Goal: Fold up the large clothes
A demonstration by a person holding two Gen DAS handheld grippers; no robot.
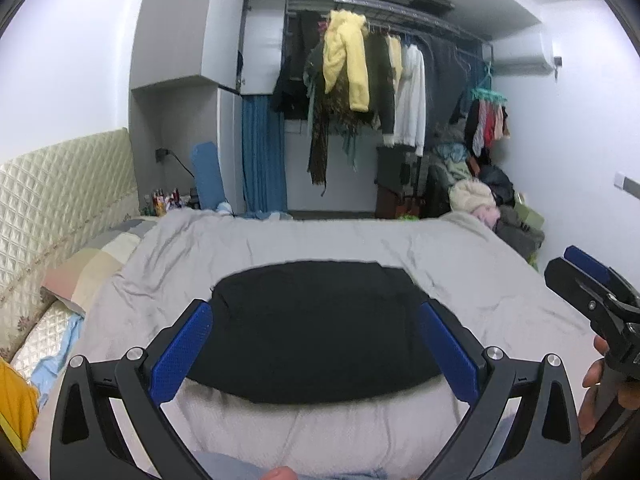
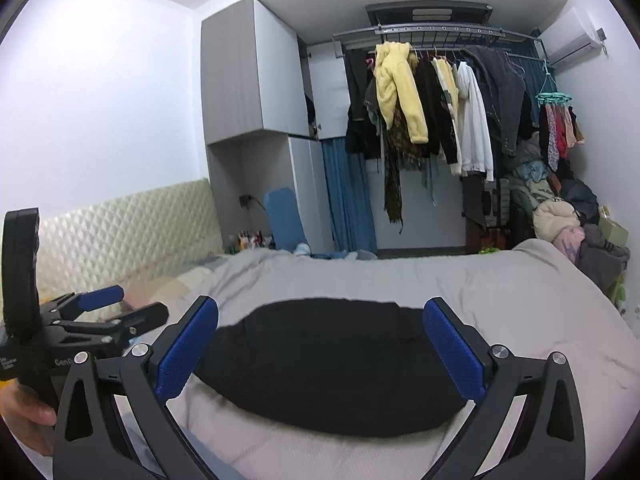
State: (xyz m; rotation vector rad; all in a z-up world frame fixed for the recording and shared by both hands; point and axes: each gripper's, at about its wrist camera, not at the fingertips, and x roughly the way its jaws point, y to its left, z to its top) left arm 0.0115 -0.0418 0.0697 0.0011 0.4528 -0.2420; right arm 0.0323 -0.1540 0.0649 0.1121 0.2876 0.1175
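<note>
The black garment (image 1: 320, 328) lies flat in the centre of the frame on the bed (image 1: 460, 256), seemingly already folded. Both left gripper (image 1: 316, 348) and right gripper (image 2: 320, 344) hover with fingers spread, empty.

So the count: one black folded garment (image 1: 320, 328) on one bed (image 1: 460, 264) with a grey cover. Two tongs, left tongs (image 1: 316, 344) and right tongs (image 2: 320, 352), each with two blue pads, both spread wide. One clothes rail (image 2: 440, 34), one yellow fleece (image 1: 346, 64), one white top (image 1: 412, 96), one air conditioner (image 1: 520, 54).
</note>
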